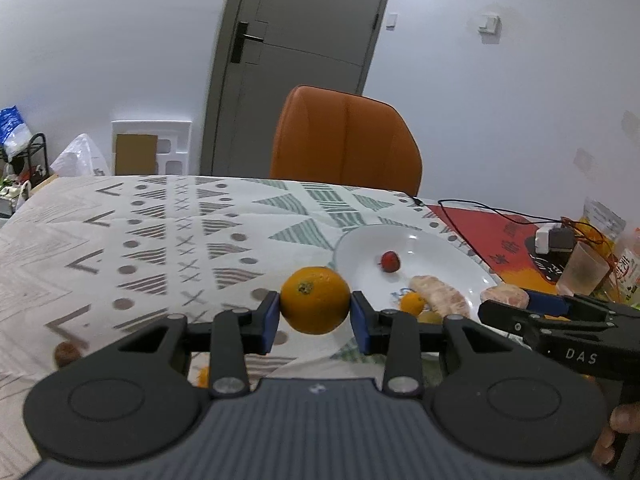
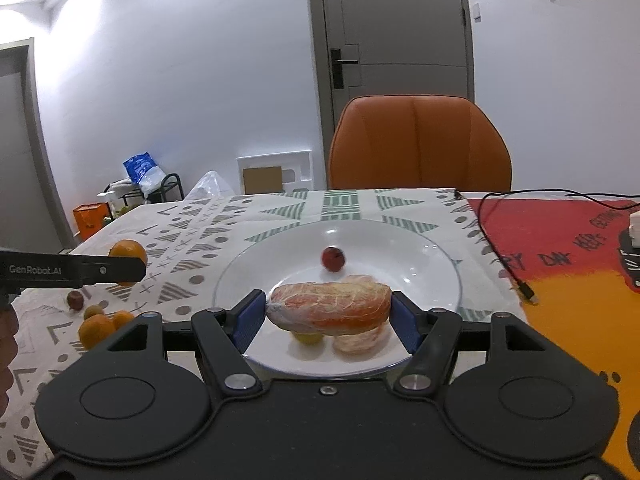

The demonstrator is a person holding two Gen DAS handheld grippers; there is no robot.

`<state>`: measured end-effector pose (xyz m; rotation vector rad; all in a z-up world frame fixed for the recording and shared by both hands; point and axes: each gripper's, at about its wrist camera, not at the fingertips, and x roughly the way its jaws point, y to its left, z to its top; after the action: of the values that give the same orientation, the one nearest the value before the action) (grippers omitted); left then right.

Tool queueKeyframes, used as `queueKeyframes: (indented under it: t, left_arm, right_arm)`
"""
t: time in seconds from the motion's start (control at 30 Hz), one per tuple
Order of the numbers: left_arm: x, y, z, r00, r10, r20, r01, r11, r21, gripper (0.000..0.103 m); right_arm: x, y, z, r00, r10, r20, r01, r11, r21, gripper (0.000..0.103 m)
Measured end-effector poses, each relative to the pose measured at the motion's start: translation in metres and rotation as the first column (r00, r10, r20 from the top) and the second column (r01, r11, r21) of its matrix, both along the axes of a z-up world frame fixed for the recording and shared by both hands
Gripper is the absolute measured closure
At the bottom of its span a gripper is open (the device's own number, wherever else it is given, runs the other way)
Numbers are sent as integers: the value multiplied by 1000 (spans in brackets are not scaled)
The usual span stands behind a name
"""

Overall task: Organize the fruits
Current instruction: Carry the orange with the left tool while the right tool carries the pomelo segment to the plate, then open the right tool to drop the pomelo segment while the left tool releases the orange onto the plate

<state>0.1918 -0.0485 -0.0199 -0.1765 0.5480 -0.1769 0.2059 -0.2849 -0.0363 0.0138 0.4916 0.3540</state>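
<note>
While the left gripper (image 1: 315, 312) clamps a round orange (image 1: 315, 300) beside the white plate (image 2: 420, 248), the right gripper (image 2: 329, 314) pinches a peeled citrus segment (image 2: 330, 308) above that plate.

Bright ceiling glare upper left – fisheye-bent edges, soft shadows

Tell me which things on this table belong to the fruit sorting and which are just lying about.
Part of the job:
- orange in the left tongs
- peeled segment in the right tongs
- white plate with a small red fruit
- loose citrus on the cloth

Lying about:
- black cable
- plastic cup
- orange chair
</note>
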Motion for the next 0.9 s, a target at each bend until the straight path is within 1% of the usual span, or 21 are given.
queueKeyframes:
  t: [0.1,0.47,0.63,0.67,0.7,0.83,0.9]
  left_arm:
    - [8,-11,0,1000,-16,-2,16,1000,11,67]
    - [41,-41,-5,997,-73,-31,74,997,2,67]
    - [49,-50,0,995,-100,-22,100,995,3,66]
    - [49,-51,1,995,-93,-24,93,996,-3,66]
    - [49,-51,2,996,-81,-25,81,997,-8,63]
    - [45,-48,6,997,-71,-28,71,997,-9,61]
    - [40,-45,7,998,-60,-25,60,998,-6,58]
  right_arm:
    - [7,-6,-1,1000,-6,-2,6,1000,6,38]
    - [29,-18,-8,1000,-23,-21,23,1000,12,38]
    - [35,-16,-8,1000,-20,-23,20,1000,16,38]
    - [36,-15,-7,1000,-18,-25,18,1000,12,36]
    - [36,-13,-7,999,-18,-29,18,1000,4,35]
    - [30,-12,-3,1000,-27,-15,27,1000,8,27]
    - [26,-12,-1,1000,-29,-9,29,1000,9,27]
